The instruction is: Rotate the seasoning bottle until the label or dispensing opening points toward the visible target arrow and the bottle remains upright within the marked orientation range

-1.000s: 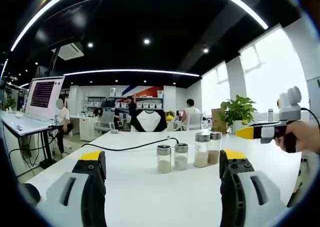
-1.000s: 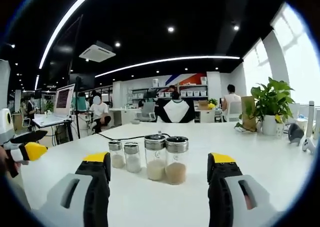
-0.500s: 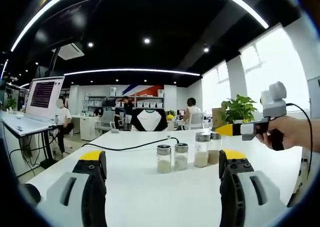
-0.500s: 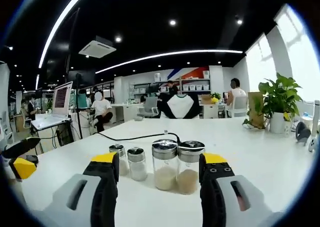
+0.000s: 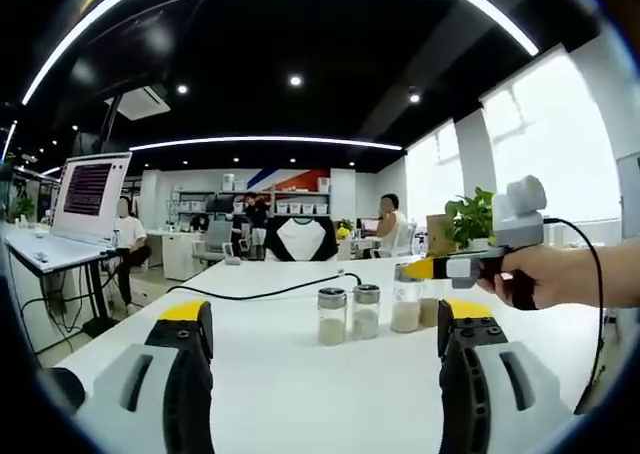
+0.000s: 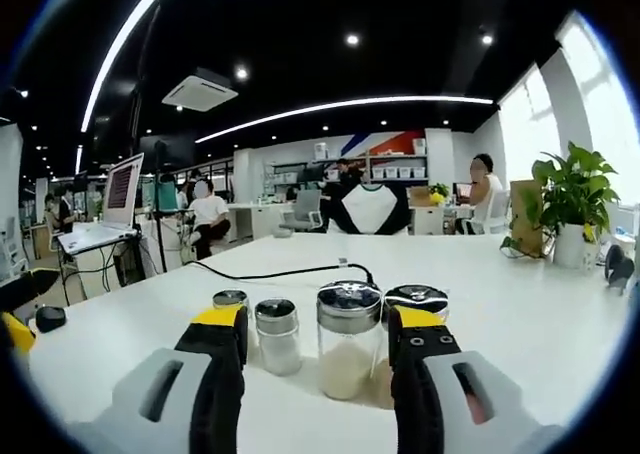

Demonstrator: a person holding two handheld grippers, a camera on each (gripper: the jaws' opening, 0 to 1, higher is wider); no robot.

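White table [image 5: 300,374] with four glass shakers in a row, all upright. In left gripper view: two small shakers [image 5: 347,314] side by side, two taller bottles [image 5: 412,309] just right of them, partly behind the right gripper [image 5: 412,270]. Right gripper held in a hand [image 5: 545,276], yellow tip level with the tall bottles' caps; how wide its jaws stand cannot be told from here. In right gripper view: right gripper [image 6: 315,319] jaws wide apart, nothing clamped; tall bottle [image 6: 348,339] with pale powder standing between the jaws, not clearly touched by either; second tall bottle [image 6: 417,299] just beyond it, half hidden by the right-hand jaw. Left gripper [image 5: 325,319] jaws wide open, empty, well short of the shakers. Black cable [image 6: 280,272] across table behind the shakers. Potted plant [image 6: 572,199] at table's far right. Laptop [image 5: 88,186] on a stand left of table.
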